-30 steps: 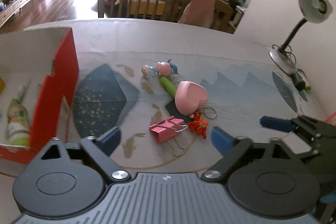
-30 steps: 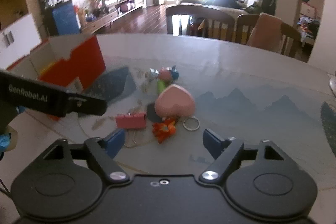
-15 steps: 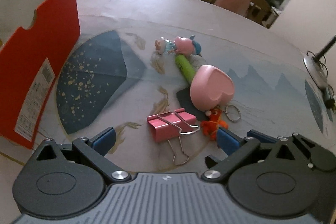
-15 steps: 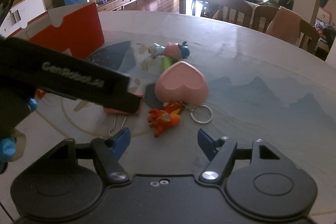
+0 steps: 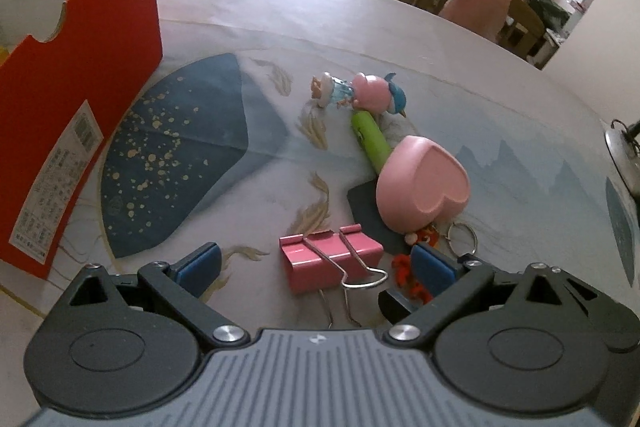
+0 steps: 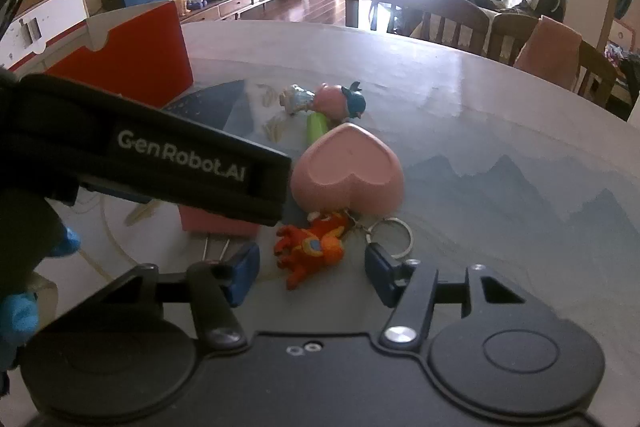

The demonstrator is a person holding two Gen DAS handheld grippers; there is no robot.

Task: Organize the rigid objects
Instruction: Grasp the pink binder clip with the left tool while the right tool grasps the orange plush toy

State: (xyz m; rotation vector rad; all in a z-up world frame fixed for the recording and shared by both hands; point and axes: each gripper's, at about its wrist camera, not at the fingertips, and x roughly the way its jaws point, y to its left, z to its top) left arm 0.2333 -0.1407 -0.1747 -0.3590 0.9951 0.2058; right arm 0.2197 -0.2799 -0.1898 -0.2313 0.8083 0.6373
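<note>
A pink binder clip (image 5: 330, 257) lies on the table between the blue pads of my left gripper (image 5: 316, 265), which is open and not touching it. An orange toy keychain (image 6: 312, 247) with a metal ring (image 6: 390, 237) lies between the pads of my right gripper (image 6: 311, 271). Its jaws are closing, with gaps still on both sides of the toy. Just behind sit a pink heart-shaped box (image 5: 424, 187), a green tube (image 5: 370, 139) and a pink pig figurine (image 5: 368, 97). The left gripper's black housing (image 6: 160, 163) hides part of the clip in the right wrist view.
A red cardboard box (image 5: 80, 115) stands open at the left of the table. A black card (image 5: 366, 203) lies under the heart box. A lamp base (image 5: 624, 155) sits at the right edge. Wooden chairs (image 6: 420, 15) line the table's far side.
Both grippers have come down closer to the cluster of items. The left now straddles the binder clip. The right gripper's jaws have narrowed around the orange toy.
</note>
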